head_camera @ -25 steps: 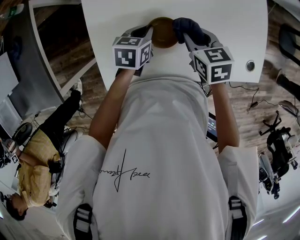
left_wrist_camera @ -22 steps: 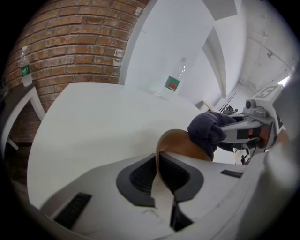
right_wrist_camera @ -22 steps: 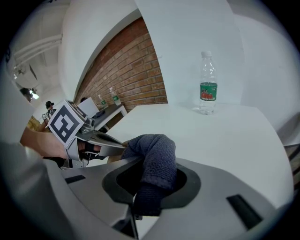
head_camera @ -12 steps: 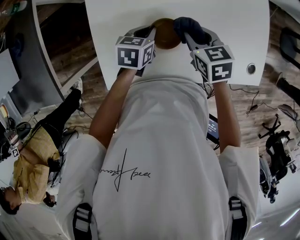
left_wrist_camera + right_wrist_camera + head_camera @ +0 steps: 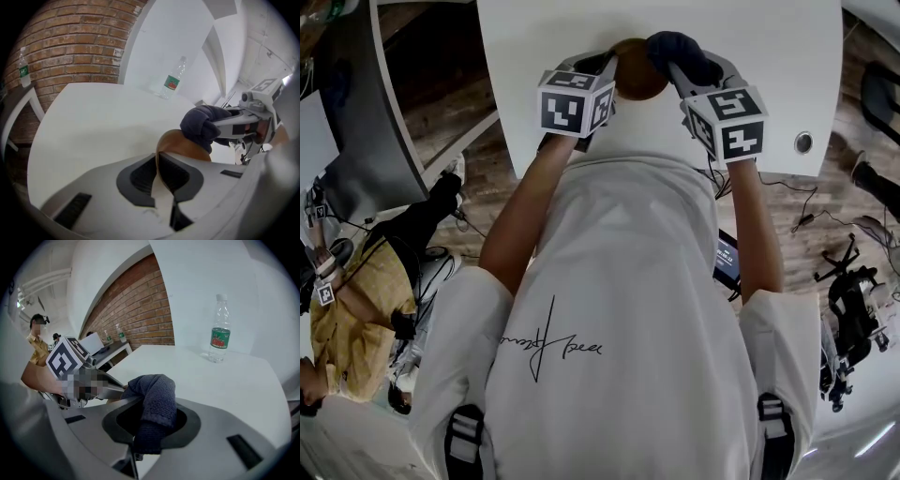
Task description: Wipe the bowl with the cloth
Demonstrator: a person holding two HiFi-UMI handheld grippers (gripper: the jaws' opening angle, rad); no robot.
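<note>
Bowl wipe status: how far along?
Done: left gripper, jaws just closed slightly further, clamps the bowl by its rim; right gripper grips the cloth. In hand: cloth pressed against the bowl. Remaining: rest of the wipe; how much is clean can't be told.

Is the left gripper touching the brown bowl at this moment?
Touching. In the left gripper view, the left gripper has both fingers pressed on the rim of the bowl.

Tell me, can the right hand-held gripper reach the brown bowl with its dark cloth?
Looks like yes. The cloth in the right hand-held gripper already rests against the bowl, which the left hand-held gripper, jaws just closed a little tighter, grips by its rim. Nothing stands between them.
</note>
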